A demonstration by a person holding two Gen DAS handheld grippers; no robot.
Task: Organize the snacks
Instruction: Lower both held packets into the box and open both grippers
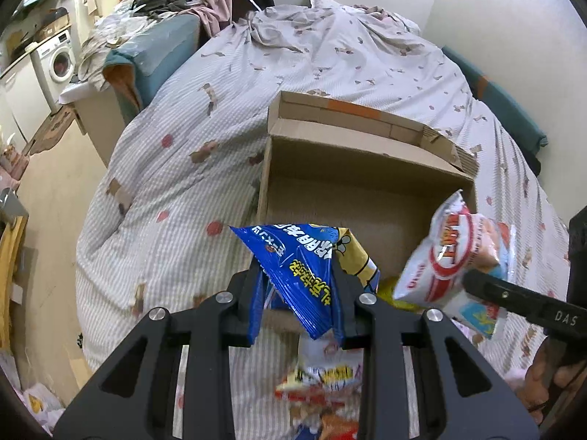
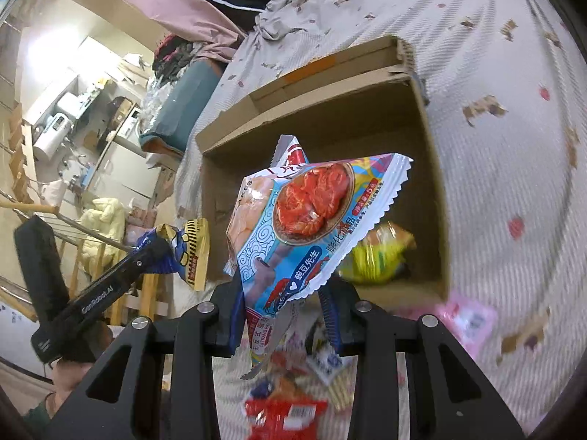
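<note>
So from the left wrist view, the left gripper (image 1: 299, 289) has its jaws pinched in on a blue snack bag (image 1: 293, 267), gripping the lower part so the bag fans out above the fingers. It hangs just in front of the near wall of the cardboard box (image 1: 352, 168), which sits on the bed (image 1: 165, 146) with its flaps open. Off to the right, the right gripper (image 1: 473, 278) carries a white and red packet (image 1: 451, 256) over the box's near right corner.

Switching to the right wrist view, that gripper's jaws are closed on the same packet (image 2: 304, 227) (shrimp chips by the look of the print), holding its lower edge while the rest tilts up over the box (image 2: 433, 168). A yellow-green bag (image 2: 378, 253) lies inside already, at the bottom. More packets (image 2: 286, 407) lie blurred on the bed below the fingers.

These bags look light, puffy and slick, I'd guess, with crushable contents. Best hold is probably the flat crimped seam, not the air-filled middle.
</note>
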